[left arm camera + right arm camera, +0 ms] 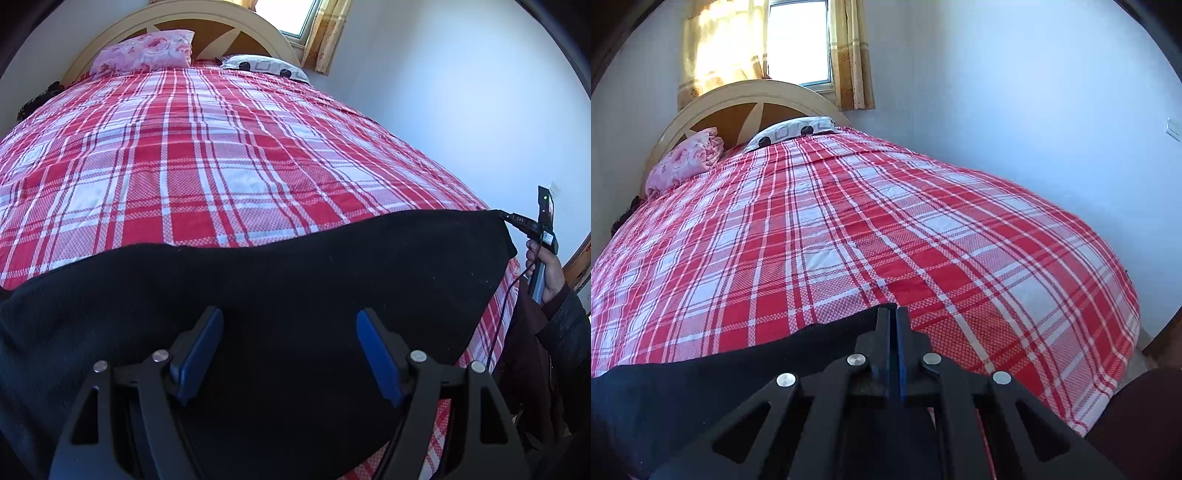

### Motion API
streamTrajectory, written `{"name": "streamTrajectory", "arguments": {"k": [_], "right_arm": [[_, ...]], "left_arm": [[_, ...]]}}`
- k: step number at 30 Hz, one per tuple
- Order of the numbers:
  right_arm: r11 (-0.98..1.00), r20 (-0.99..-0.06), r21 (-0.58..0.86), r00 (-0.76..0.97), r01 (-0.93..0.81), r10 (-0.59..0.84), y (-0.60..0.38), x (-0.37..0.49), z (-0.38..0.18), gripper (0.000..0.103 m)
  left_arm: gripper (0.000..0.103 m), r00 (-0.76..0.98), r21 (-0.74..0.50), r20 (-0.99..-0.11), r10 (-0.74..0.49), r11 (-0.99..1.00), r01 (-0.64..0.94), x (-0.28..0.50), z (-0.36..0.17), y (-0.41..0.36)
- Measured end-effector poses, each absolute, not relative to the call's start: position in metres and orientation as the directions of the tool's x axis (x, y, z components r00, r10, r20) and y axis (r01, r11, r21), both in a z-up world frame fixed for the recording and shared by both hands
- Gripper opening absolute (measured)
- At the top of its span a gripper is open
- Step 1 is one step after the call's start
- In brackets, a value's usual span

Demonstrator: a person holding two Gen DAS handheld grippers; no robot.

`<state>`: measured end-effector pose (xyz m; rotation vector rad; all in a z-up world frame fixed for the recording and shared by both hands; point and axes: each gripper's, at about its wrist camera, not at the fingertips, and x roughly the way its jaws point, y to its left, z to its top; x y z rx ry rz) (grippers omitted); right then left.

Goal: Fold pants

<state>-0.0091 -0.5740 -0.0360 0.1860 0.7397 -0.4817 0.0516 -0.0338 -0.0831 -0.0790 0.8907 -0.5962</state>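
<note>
Left wrist view, pants (277, 288): lying dark and limp across the near end of the plaid bed (221, 155), sagging softly.
Left wrist view, left gripper (290, 350): hovering over the cloth, jaws standing wide, holding nothing.
Left wrist view, right gripper (508, 218): pinching the far right corner.
Right wrist view, right gripper (894, 317): jaws pressing together on the pants (720, 376) edge.
Handling: appearing light, floppy; judging edges and corners the best hold.
</note>
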Motion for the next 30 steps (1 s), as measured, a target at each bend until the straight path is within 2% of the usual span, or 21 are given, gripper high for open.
{"name": "streamTrajectory", "arguments": {"k": [4,9,11,12,13,17,21,25,30], "right_arm": [[0.875,-0.689,-0.021,0.627,0.484,-0.363,-0.576,-0.004,-0.045,0.003],[0.89,-0.73,0.011,0.612,0.456,-0.304,-0.582,-0.001,-0.059,0.006],[0.881,-0.732,0.028,0.61,0.473,-0.304,-0.581,-0.007,-0.057,0.018],[0.876,-0.724,0.04,0.618,0.48,-0.306,-0.578,-0.015,-0.052,0.034],[0.877,-0.715,0.048,0.63,0.478,-0.304,-0.573,-0.02,-0.048,0.044],[0.879,-0.643,0.013,0.677,0.477,-0.358,-0.536,-0.05,-0.021,0.049],[0.904,-0.592,0.043,0.74,0.425,-0.32,-0.494,-0.061,-0.007,0.062],[0.942,-0.567,0.156,0.808,0.296,-0.16,-0.449,-0.054,-0.008,0.063],[0.968,-0.566,0.168,0.822,0.188,-0.061,-0.398,-0.031,-0.015,0.063]], "left_arm": [[0.077,0.486,-0.303,-0.706,-0.516,0.84,0.451,0.05,-0.084,-0.034],[0.077,0.492,-0.305,-0.701,-0.517,0.84,0.448,0.048,-0.081,-0.032],[0.077,0.504,-0.303,-0.695,-0.512,0.845,0.44,0.044,-0.077,-0.025],[0.077,0.517,-0.295,-0.693,-0.503,0.852,0.433,0.042,-0.074,-0.02],[0.077,0.54,-0.275,-0.688,-0.485,0.863,0.424,0.037,-0.069,-0.011],[0.077,0.633,-0.146,-0.689,-0.353,0.923,0.356,0.02,-0.057,0.032],[0.077,0.682,-0.089,-0.701,-0.208,0.975,0.205,0.016,-0.055,0.092],[0.078,0.673,-0.185,-0.711,-0.203,0.978,0.099,0.032,-0.062,0.141],[0.078,0.66,-0.154,-0.731,-0.169,0.985,0.082,0.063,-0.071,0.147]]}}
